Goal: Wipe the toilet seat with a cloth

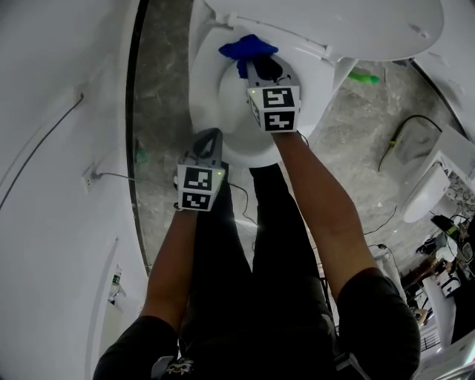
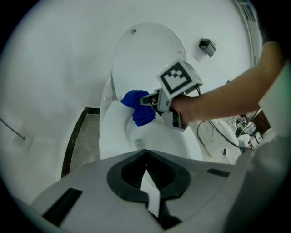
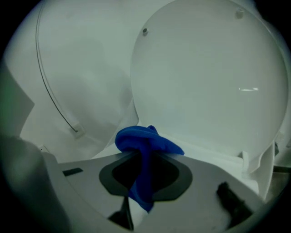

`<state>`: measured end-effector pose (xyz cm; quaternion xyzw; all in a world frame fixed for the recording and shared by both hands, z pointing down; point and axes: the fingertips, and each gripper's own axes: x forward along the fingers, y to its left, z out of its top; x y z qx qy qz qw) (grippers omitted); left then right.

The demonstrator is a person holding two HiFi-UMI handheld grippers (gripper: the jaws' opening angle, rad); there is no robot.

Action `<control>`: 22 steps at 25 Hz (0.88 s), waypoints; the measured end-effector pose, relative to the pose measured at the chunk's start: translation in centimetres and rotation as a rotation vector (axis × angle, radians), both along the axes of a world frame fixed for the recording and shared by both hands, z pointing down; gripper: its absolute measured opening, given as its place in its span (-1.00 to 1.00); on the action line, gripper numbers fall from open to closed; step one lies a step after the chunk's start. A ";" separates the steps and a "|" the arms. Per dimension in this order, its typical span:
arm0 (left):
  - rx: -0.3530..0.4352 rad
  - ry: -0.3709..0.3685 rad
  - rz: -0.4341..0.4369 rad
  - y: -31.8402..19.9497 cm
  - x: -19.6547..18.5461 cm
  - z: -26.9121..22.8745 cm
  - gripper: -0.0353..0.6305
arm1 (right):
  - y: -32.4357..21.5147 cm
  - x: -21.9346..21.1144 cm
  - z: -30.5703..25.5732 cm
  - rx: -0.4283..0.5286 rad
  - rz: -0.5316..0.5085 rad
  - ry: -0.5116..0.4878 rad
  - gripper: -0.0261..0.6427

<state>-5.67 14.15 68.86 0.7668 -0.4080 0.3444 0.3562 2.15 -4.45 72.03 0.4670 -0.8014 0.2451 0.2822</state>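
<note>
Blue cloth [image 3: 145, 143] sits pinched in the closed jaws of the right tool [image 3: 142, 159], bunched ahead of its tips near the toilet seat's [image 1: 202, 82] rear, while the left tool [image 2: 146, 154] is closed and empty.

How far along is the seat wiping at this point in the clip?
Done: lid raised, blue cloth clamped in the jaws of the right gripper. In hand: the cloth is at the back of the toilet seat; contact unclear. To do: wiping round the ring. The left gripper is shut, empty, by the front.
</note>
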 end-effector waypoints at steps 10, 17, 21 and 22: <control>-0.007 -0.028 -0.018 -0.3 -2.5 0.6 -0.86 | -2.4 -0.8 1.6 -0.033 0.000 0.092 -0.70; 0.011 0.018 -0.025 -1.1 -1.5 0.1 -0.86 | -2.0 4.4 1.6 -0.023 0.066 0.165 -0.70; 0.012 0.023 -0.010 -1.1 -0.8 0.0 -0.86 | -1.4 8.5 1.7 -0.025 0.113 0.205 -0.70; 0.012 0.023 -0.007 -1.0 -0.7 0.0 -0.86 | -1.1 9.6 1.7 -0.027 0.124 0.218 -0.70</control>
